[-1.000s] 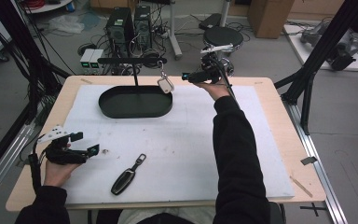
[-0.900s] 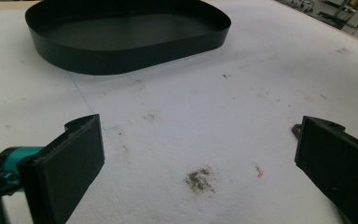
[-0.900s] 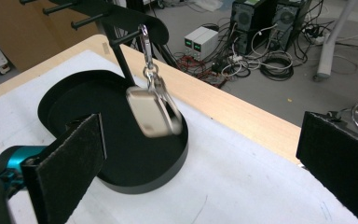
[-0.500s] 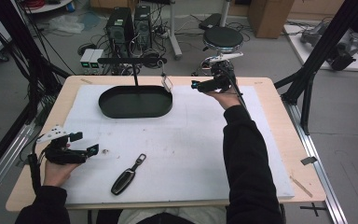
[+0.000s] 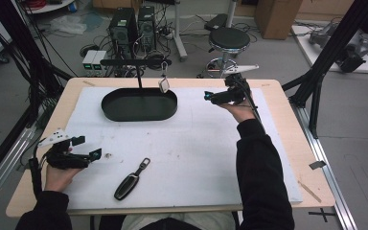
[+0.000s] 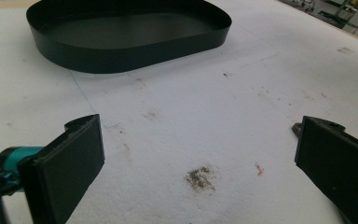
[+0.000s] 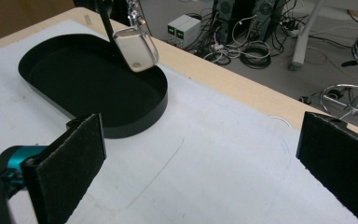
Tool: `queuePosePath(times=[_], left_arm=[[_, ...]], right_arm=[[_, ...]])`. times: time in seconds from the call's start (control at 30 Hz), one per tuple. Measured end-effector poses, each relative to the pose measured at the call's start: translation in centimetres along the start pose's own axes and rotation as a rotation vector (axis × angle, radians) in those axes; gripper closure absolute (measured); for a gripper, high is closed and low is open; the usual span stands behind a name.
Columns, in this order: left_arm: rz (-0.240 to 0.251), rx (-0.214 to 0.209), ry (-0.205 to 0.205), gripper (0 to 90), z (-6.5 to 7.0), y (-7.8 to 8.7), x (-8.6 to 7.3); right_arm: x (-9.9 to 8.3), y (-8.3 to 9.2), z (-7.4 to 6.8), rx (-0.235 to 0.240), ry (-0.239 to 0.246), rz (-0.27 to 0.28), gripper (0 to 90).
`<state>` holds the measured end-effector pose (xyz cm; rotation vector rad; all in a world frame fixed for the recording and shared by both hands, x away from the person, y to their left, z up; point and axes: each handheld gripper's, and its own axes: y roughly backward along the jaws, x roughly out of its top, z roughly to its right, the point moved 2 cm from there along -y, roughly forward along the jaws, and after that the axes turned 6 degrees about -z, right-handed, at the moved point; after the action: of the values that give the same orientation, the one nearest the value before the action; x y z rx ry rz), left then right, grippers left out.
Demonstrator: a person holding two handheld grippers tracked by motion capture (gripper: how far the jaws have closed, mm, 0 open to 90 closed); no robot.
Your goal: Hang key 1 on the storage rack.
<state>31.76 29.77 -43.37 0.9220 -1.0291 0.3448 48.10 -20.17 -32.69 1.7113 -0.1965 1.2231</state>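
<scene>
White padding covers our wooden table (image 5: 287, 96), with computer boxes and a stool on the floor beyond it. From above, we hold the right gripper (image 5: 210, 97) just right of the black tray (image 5: 139, 106), where a small tag (image 5: 164, 85) hangs from a stand; our left gripper (image 5: 94, 154) rests near the key fob (image 5: 130, 179). Along the left gripper (image 6: 198, 154), our jaws stand wide over bare padding. Along the right gripper (image 7: 200, 154), jaws gape wide, empty, the tag (image 7: 135, 49) dangling over the tray (image 7: 140, 116).
</scene>
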Motion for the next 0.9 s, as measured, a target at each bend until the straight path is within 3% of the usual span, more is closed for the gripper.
queuePosePath(times=[0.4, 0.9], left_arm=[[-0.007, -0.004, -0.007, 1.8, 0.1, 0.0, 0.0], [-0.007, -0.007, -0.006, 1.8, 0.2, 0.0, 0.0]], right_arm=[[-3.2, 2.1, -0.4, -0.022, 0.021, 0.007, 0.6], [-7.5, 5.1, -0.1, -0.01, -0.03, 0.042, 0.6]])
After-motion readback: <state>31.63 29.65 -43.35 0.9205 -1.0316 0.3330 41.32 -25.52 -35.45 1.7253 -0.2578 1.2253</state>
